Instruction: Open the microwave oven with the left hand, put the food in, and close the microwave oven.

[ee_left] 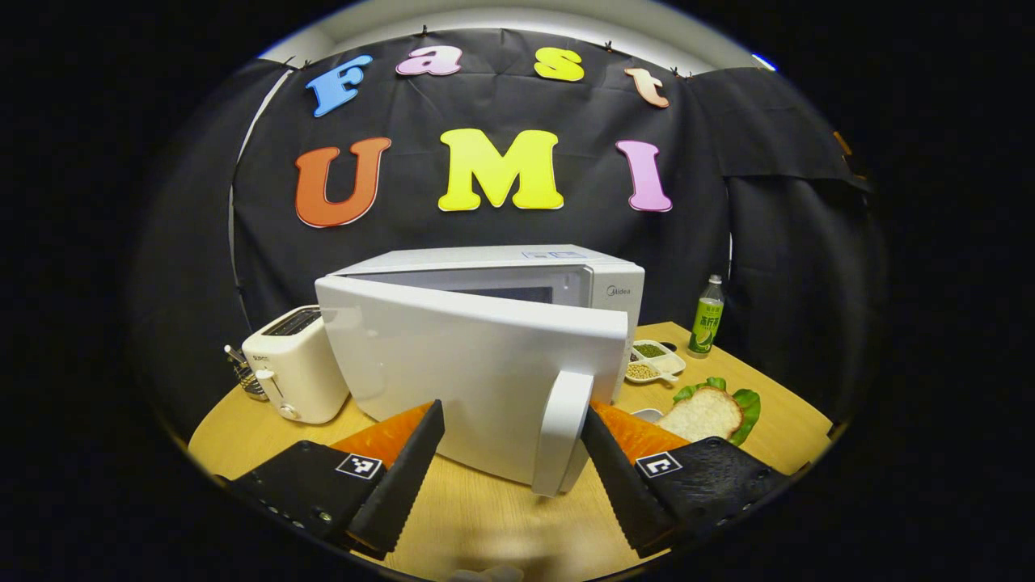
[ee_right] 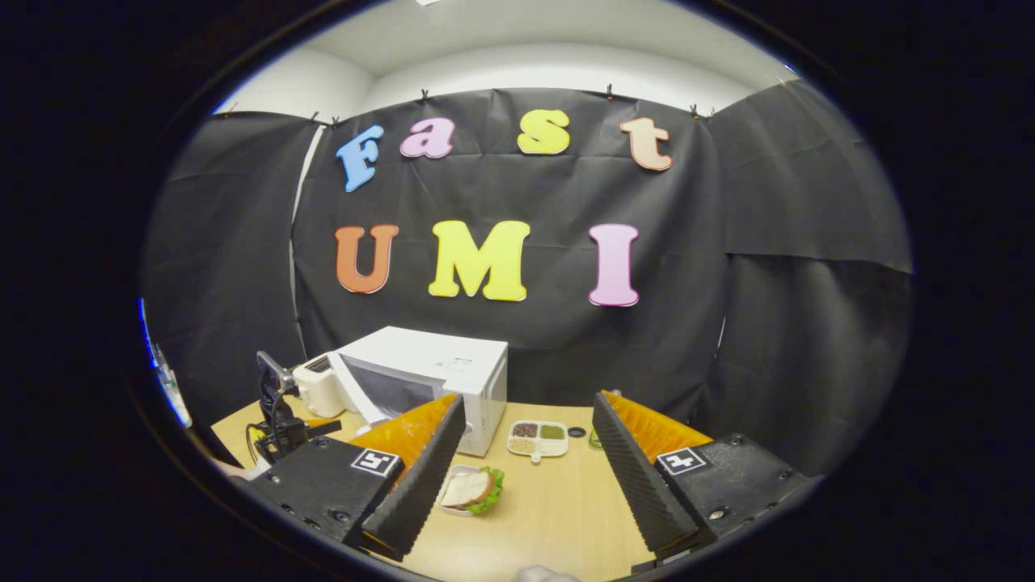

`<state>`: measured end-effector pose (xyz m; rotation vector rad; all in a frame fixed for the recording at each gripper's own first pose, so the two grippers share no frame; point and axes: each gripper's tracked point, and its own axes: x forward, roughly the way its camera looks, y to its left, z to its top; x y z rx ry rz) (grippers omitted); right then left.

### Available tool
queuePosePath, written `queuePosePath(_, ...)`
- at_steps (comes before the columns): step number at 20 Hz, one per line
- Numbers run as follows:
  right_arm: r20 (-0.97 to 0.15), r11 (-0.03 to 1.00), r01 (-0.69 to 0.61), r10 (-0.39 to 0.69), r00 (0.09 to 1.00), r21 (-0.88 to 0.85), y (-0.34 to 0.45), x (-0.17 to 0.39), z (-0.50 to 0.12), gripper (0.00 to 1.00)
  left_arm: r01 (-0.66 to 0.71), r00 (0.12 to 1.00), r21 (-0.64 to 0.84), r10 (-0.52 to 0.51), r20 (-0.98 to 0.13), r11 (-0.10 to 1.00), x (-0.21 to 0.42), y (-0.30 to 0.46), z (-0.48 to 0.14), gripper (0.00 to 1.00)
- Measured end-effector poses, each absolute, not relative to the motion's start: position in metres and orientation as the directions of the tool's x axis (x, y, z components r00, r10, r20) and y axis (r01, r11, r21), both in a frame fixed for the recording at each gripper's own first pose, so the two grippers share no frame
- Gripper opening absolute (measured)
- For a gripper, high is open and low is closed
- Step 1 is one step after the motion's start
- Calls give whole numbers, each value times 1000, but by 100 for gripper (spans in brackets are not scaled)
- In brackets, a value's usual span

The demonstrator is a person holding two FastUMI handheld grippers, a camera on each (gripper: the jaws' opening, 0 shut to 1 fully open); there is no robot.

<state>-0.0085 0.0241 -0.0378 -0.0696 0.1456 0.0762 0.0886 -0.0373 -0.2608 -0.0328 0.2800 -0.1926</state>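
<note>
Wooden table (ee_left: 485, 517) carries the microwave (ee_left: 517, 267), door (ee_left: 477, 364) part-open, its handle (ee_left: 562, 428) between the spread fingers of the left hand-held gripper (ee_left: 511, 453) — apparently placed for pulling — while the right hand-held gripper (ee_right: 525, 453), fingers apart, waits above the sandwich (ee_right: 471, 489) on its dish.

Only thing I can actually read is the "Midea" brand on the microwave oven (ee_left: 517, 323), top right corner of its front. The green bottle (ee_left: 707, 317) at the counter's back right edge has a label, way too small to read.
</note>
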Motion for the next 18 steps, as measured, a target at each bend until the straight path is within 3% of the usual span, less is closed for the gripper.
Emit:
queuePosePath(1, -150, 994, -89, 79, 986, -61, 28, -10, -40, 100, 179, 943, -58, -188, -276, 982, 81, -31, -261, 98)
queuePosePath(2, -153, 993, -101, 91, 984, -60, 33, -10, -42, 92, 171, 943, -54, -180, -280, 984, 74, -24, -261, 98)
queuePosePath(3, -156, 992, -114, 103, 982, -59, 39, -12, -44, 92, 162, 944, -48, -169, -282, 986, 65, -16, -261, 98)
queuePosePath(4, -157, 990, -126, 115, 981, -60, 45, -13, -46, 100, 150, 946, -38, -155, -285, 988, 57, -7, -261, 98)
queuePosePath(5, -159, 989, -138, 127, 979, -58, 51, -14, -48, 92, 138, 947, -28, -141, -288, 990, 50, 2, -262, 98)
queuePosePath(6, -163, 987, -148, 138, 977, -56, 56, -14, -51, 100, 125, 948, -21, -126, -292, 992, 42, 12, -263, 98)
queuePosePath(13, -185, 977, -215, 209, 960, -13, 91, -16, -67, 100, 8, 947, 4, -7, -321, 1000, -6, 86, -269, 98)
queuePosePath(14, -186, 975, -223, 216, 959, -16, 95, -16, -68, 92, -10, 946, 2, 10, -325, 1000, -9, 97, -270, 97)
queuePosePath(18, -197, 970, -240, 231, 953, -23, 105, -14, -73, 92, -79, 938, -2, 74, -340, 997, -23, 130, -274, 98)
